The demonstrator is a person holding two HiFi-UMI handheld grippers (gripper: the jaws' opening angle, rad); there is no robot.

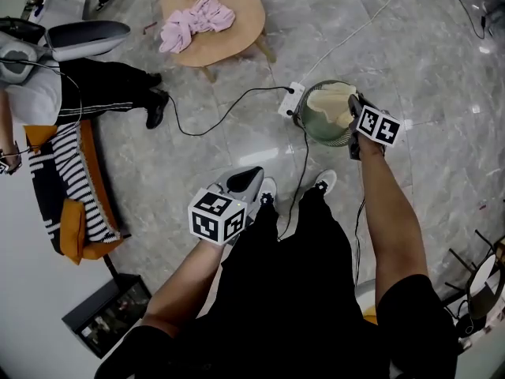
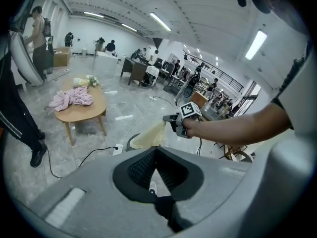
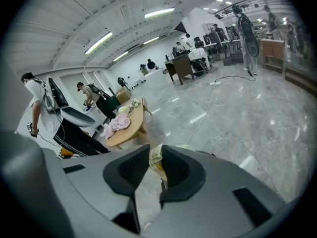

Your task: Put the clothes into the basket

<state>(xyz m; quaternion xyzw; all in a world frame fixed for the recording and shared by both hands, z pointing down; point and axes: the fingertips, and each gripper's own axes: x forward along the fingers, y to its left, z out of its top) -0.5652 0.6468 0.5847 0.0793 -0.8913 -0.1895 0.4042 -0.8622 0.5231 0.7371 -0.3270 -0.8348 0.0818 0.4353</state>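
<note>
Black trousers [image 1: 292, 290] fill the bottom of the head view, with two shoes [image 1: 267, 188] on the grey floor just ahead of them. Over the left shoe hangs the left gripper [image 1: 246, 178], tilted downward; its own view shows the jaw tips meeting, with nothing between them and only a bit of shoe showing through the gap behind the tips.

Out to that gripper's right, and further forward, the right gripper [image 3: 157, 157] is clamped on a pale yellow cloth [image 1: 335, 101]. A fold of it is pinched between the pads and sticks up past the tips. The cloth trails from those jaws down into the mouth of a round mesh basket [image 1: 316, 133], which stands on the floor directly under the right gripper's tips; most of the fabric lies bunched inside the rim.

Just left of the basket lies a white socket strip [image 1: 289, 99], and a black cable [image 1: 213, 121] runs from it across the floor. Well beyond both grippers stands a low wooden table [image 1: 237, 38] with a heap of pink clothes [image 1: 197, 18] on it, apart from either gripper.
</note>
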